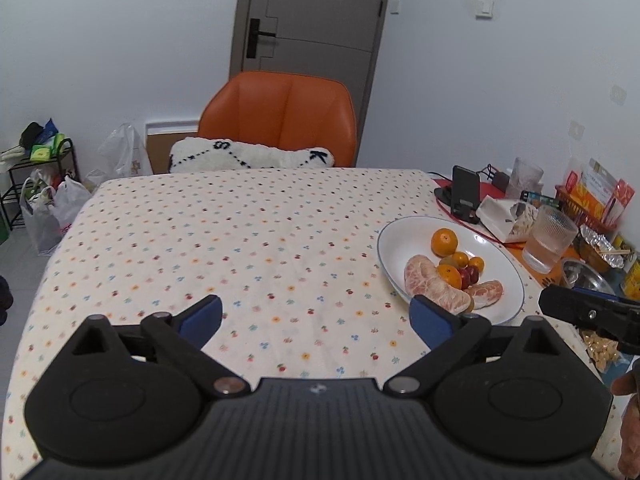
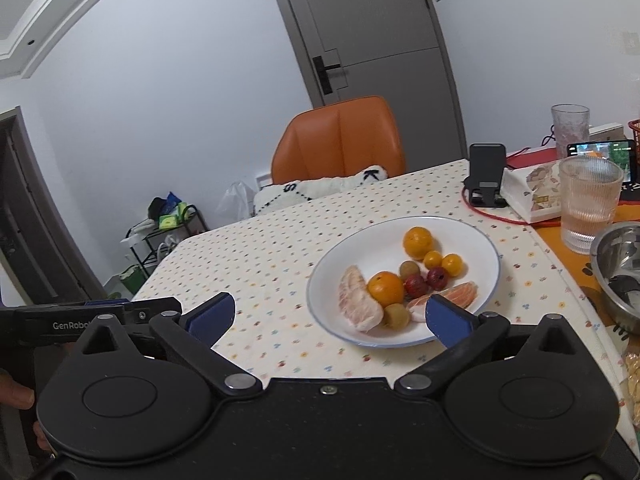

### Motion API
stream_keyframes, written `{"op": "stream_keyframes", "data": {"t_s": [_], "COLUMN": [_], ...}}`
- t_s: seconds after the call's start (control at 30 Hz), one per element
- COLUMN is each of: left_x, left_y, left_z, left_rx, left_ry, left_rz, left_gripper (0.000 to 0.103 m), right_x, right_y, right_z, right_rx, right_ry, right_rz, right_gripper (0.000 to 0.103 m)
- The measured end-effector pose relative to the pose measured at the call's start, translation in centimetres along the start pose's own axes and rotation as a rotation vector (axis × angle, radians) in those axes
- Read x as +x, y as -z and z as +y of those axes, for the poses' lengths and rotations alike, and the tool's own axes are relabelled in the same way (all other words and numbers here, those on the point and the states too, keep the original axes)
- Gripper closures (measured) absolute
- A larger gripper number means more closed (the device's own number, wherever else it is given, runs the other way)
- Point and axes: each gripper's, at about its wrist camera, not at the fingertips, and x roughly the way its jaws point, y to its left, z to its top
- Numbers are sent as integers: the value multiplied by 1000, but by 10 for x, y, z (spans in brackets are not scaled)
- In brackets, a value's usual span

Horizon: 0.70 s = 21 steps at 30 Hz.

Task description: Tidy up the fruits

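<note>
Over by the right edge of the table sits the white plate with all the fruit piled on it. Two big oranges, a couple of tiny ones, two dark red fruits, two greenish-brown ones and some peeled pomelo segments, all touching or nearly touching each other in the middle of the plate.

My left gripper hangs over the bare flowered cloth near the table's front edge, jaws spread wide, nothing in them. My right gripper is spread wide too and empty, up above the plate's near rim.

Further right, past the plate: a ribbed glass, a tissue box, a phone stand and a steel bowl. Orange chair at the far edge.
</note>
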Motion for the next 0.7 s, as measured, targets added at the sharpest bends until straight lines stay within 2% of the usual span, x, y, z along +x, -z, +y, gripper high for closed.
{"op": "stream_keyframes", "data": {"t_s": [0.27,0.7], "left_x": [-30,-74], "left_y": [12,28], "left_z": [7,13], "left_rx": [-21,-1], "left_ry": [-24,-14], "left_rz": [-19,-54], "left_gripper": [0,0], "right_x": [-16,-50], "right_y": [5,24], "right_z": [16,35], "right_rx": [-34,-58], "right_ry": [-19,-15], "right_rz": [9,1], "right_gripper": [0,0]}}
